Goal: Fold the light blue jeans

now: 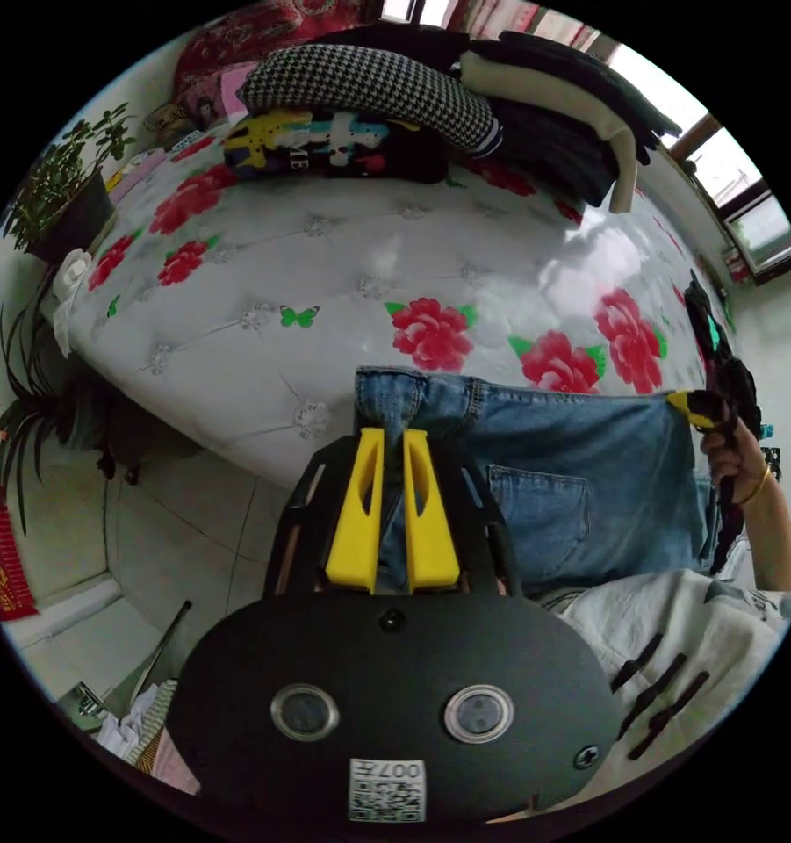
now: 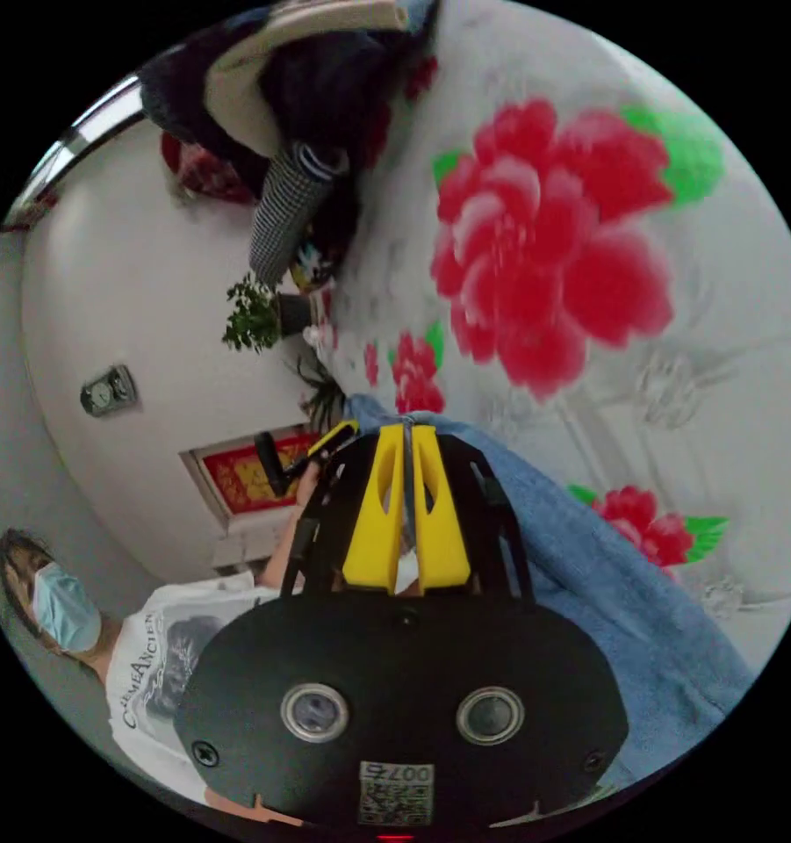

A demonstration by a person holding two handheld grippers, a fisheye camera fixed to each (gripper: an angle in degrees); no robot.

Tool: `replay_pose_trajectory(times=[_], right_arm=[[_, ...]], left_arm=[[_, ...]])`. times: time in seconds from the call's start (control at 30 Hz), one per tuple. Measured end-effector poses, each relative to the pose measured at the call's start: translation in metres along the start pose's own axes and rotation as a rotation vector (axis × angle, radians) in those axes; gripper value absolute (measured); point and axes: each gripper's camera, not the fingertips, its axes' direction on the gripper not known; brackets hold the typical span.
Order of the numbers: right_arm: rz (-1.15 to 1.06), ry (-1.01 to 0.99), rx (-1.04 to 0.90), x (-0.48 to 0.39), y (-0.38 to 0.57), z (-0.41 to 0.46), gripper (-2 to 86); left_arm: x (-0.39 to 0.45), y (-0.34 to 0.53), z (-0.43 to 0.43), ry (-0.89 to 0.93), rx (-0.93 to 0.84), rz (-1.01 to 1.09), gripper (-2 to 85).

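My left gripper point(image 1: 393, 439) clamps one waistband corner of the light blue jeans point(image 1: 579, 474); my right gripper point(image 2: 406, 439) pinches the opposite corner, denim stretched over the floral mattress point(image 1: 342, 263).

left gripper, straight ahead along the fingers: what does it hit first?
The left gripper is already shut on the jeans at a waistband corner. Beyond that denim, the line likely meets the white flowered bed surface; depth is unclear.

Probably a bedroom: floral bed point(image 1: 342, 263), potted plant point(image 1: 61, 193)
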Motion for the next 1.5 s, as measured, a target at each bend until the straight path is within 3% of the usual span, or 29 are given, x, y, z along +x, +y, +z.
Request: replay_pose_trajectory(times=[0.1, 0.17, 0.23, 0.3, 0.4, 0.5, 0.7, 0.87, 1.07, 1.13, 1.23, 1.33, 1.5], right_arm=[[-0.154, 0.221, 0.037, -0.043, -0.019, 0.001, 0.6], [-0.195, 0.263, 0.100, -0.061, -0.028, 0.000, 1.2], [-0.206, 0.334, 0.225, -0.080, -0.029, -0.011, 3.1], [-0.236, 0.371, 0.233, -0.090, -0.021, -0.016, 4.6], [-0.317, 0.487, 0.245, -0.102, 0.024, -0.021, 7.1], [-0.349, 0.711, 0.279, -0.098, 0.096, -0.031, 8.4], [-0.112, 1.024, 0.332, -0.043, 0.216, -0.069, 10.2], [0.006, 1.112, 0.311, -0.011, 0.226, -0.080, 10.4], [0.048, 1.145, 0.175, 0.013, 0.201, -0.117, 3.1], [0.032, 1.193, 0.300, -0.004, 0.209, -0.175, 2.5], [0.047, 1.100, 0.483, -0.023, 0.220, -0.251, 4.2], [0.176, 1.071, 0.542, -0.013, 0.227, -0.298, 5.7], [0.145, 0.983, 0.624, -0.003, 0.284, -0.309, 6.1]], left_arm=[[0.016, -0.035, -0.011, -0.051, 0.047, 0.055, 2.9], [0.025, -0.060, -0.018, -0.160, 0.083, 0.093, 2.9], [0.022, -0.086, -0.018, -0.268, 0.089, 0.076, 3.3], [-0.004, -0.114, -0.014, -0.333, 0.069, -0.027, 4.0], [-0.033, -0.127, -0.015, -0.320, 0.040, -0.158, 5.1], [-0.031, -0.103, -0.036, -0.335, 0.153, -0.189, 1.9], [0.025, -0.029, -0.030, -0.204, 0.188, -0.104, -0.3], [0.097, 0.014, 0.013, -0.132, 0.062, 0.008, -0.7], [0.132, 0.035, 0.023, -0.127, 0.000, 0.052, -1.0], [0.131, 0.041, 0.020, -0.104, -0.004, 0.041, -1.0], [0.128, 0.054, 0.013, -0.093, -0.001, 0.012, -1.0], [0.126, 0.069, 0.008, -0.087, -0.004, -0.013, -1.0], [0.117, 0.095, -0.001, -0.094, -0.013, -0.056, -1.0]])
